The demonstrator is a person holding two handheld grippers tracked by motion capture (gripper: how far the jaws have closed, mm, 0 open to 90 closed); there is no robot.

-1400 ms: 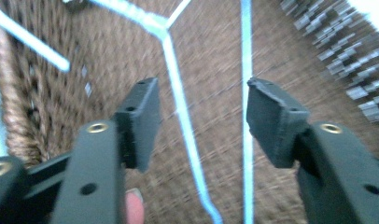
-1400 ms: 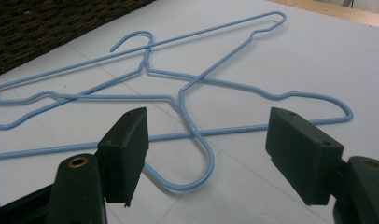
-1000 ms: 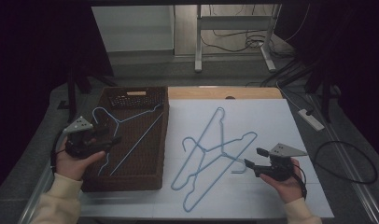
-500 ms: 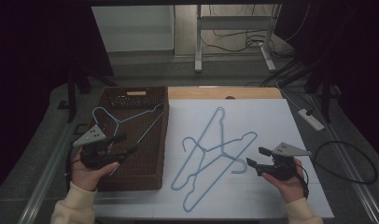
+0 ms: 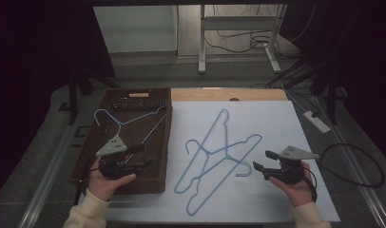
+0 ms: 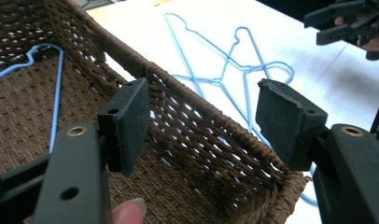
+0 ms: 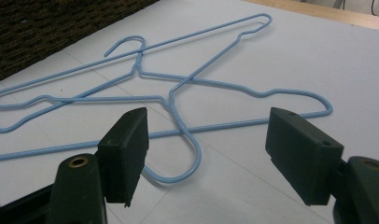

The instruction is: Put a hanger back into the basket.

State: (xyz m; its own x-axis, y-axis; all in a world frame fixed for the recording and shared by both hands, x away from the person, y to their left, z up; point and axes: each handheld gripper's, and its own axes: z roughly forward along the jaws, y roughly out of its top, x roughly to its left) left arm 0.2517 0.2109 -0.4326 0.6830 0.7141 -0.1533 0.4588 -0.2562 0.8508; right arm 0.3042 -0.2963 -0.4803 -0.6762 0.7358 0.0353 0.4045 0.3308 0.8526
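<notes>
Hangers going from table into basket

At left, one hanger (image 5: 127,121) lies in the basket (image 5: 168,142); the left gripper (image 5: 141,154) hangs released above its near end. Two crossed hangers (image 5: 219,152) lie mid-table. The right gripper (image 5: 262,161), jaws spread and empty, faces a hook (image 7: 183,161); next, it likely must close on that wire.

Lab, dark room, table legs (image 5: 201,42), loose cables (image 5: 238,35), power strip (image 5: 316,121)
</notes>
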